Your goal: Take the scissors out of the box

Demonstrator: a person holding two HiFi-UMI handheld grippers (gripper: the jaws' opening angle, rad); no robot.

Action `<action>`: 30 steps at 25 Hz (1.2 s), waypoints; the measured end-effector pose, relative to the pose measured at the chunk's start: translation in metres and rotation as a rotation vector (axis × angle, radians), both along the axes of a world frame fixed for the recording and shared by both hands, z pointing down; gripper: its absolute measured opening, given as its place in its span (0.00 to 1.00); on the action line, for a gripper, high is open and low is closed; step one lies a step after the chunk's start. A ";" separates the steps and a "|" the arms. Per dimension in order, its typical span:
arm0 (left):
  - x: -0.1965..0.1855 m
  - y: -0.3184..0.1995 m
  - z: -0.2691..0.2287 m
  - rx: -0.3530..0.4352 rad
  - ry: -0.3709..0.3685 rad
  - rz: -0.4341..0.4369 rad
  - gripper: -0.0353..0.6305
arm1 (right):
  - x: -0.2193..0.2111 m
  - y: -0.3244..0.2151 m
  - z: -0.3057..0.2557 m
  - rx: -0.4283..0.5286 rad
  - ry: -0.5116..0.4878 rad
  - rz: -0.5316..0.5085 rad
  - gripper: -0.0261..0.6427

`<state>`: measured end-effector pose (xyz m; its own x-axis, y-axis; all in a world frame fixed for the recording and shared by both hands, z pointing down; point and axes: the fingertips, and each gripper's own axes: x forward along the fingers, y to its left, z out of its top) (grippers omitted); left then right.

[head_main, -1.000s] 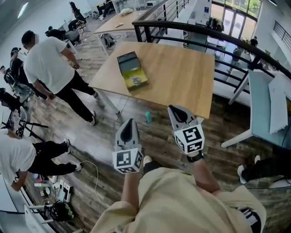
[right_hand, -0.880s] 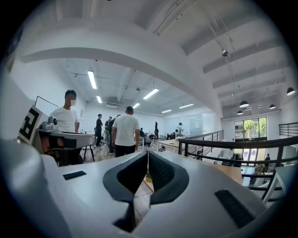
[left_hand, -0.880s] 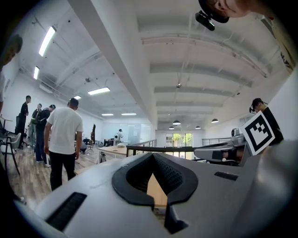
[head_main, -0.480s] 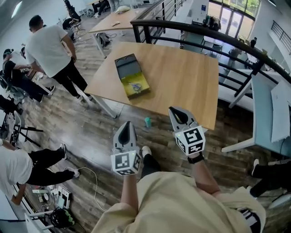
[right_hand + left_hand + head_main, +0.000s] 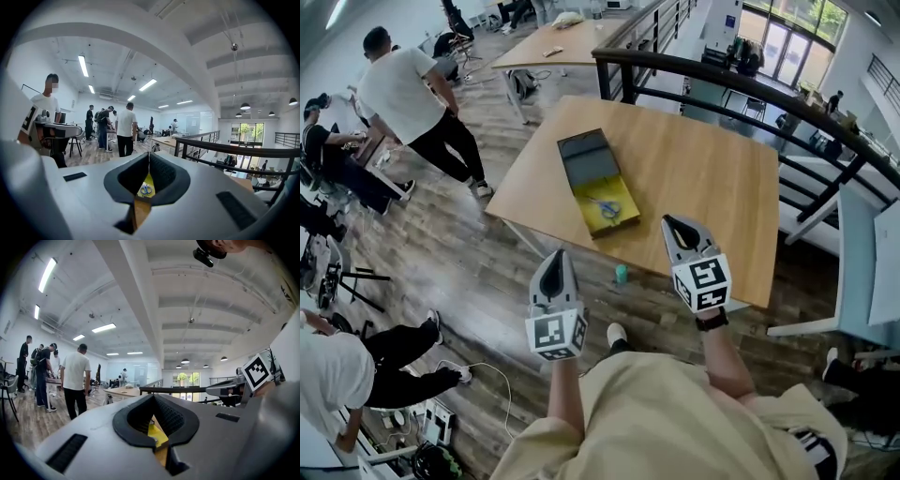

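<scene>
R1: Both grippers have come up on the table (image 5: pixel 703 178) since a second ago, and the box (image 5: pixel 598 183) sits nearer in the head view. The left gripper (image 5: pixel 556 265) and right gripper (image 5: pixel 678 228) are side by side, pointing roughly level toward it.
R2: Jaws?
R1: Left fingers are together at the tips with nothing clamped. Right fingers are the same, pressed together and empty.
R2: Scissors?
R1: The scissors (image 5: pixel 605 206) lie in the open box, on its yellow near half. The far half is dark. The box is on the table's left part, apart from both grippers.
R2: Anything else?
R1: A small teal object (image 5: pixel 621 273) is on the floor between the grippers, by the table's near edge. A person in a white shirt (image 5: pixel 398 89) stands far left.
</scene>
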<state>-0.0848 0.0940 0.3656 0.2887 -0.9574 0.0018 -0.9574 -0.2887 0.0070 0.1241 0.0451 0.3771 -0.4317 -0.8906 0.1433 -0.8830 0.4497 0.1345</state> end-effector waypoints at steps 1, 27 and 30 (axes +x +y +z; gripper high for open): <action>-0.006 -0.011 0.001 -0.001 0.001 0.000 0.07 | -0.003 -0.011 0.001 -0.002 0.001 0.004 0.06; -0.042 -0.227 0.078 -0.184 -0.007 0.016 0.07 | -0.074 -0.217 0.125 -0.363 0.173 -0.182 0.06; -0.043 -0.248 0.091 -0.199 0.000 0.027 0.07 | -0.085 -0.232 0.155 -0.441 0.221 -0.217 0.06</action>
<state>-0.1278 -0.1537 0.4562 0.3141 -0.9301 0.1903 -0.9494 -0.3070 0.0665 0.0394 -0.1869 0.5325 -0.5165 -0.6190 0.5917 -0.7354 0.6746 0.0638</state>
